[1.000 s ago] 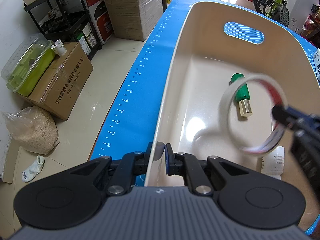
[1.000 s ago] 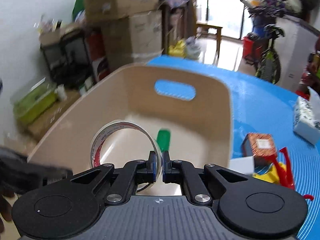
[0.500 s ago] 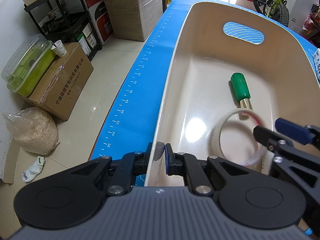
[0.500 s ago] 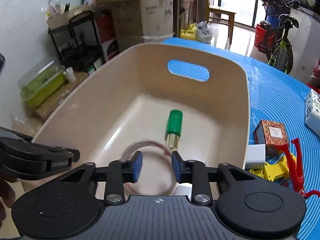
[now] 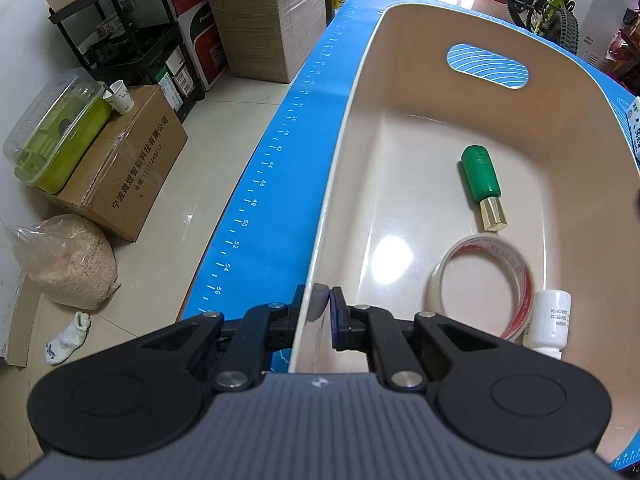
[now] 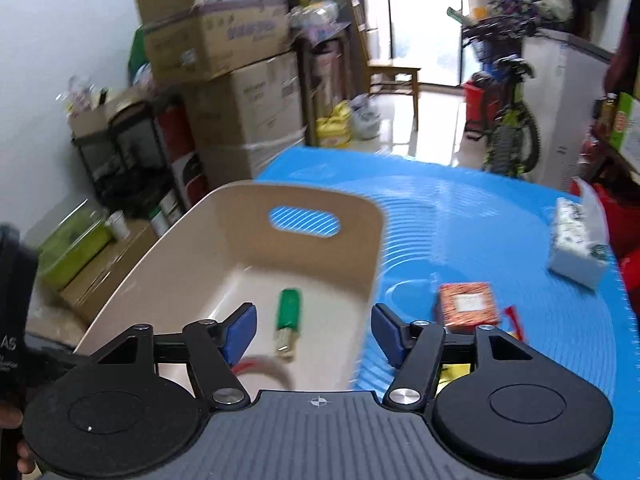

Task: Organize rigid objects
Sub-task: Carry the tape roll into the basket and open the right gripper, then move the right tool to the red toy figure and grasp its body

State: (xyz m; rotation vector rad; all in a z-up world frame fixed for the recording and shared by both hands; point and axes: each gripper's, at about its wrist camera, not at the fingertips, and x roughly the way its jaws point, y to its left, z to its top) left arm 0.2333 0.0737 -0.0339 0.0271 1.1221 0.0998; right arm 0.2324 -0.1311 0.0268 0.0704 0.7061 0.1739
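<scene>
A beige bin [image 5: 432, 28] stands on the blue mat. My left gripper [image 5: 322, 308] is shut on the bin's near left rim. Inside the bin lie a tape roll [image 5: 484, 284], a green bottle with a gold cap [image 5: 482, 184] and a small white bottle [image 5: 550, 324]. My right gripper [image 6: 314, 334] is open and empty above the bin's near right rim [image 6: 376, 240]. The green bottle [image 6: 288, 316] and a part of the tape roll [image 6: 264, 364] show between its fingers.
On the mat right of the bin lie a red patterned box [image 6: 468, 306], a tissue pack [image 6: 578, 248], a red tool [image 6: 514, 320] and a yellow item [image 6: 452, 374]. Cardboard boxes [image 5: 124, 160] and a shelf [image 5: 132, 40] stand on the floor to the left.
My right gripper opened and let go of the tape roll, which now lies flat in the bin. The right gripper then rose and drew back to the right. The left gripper has not moved.
</scene>
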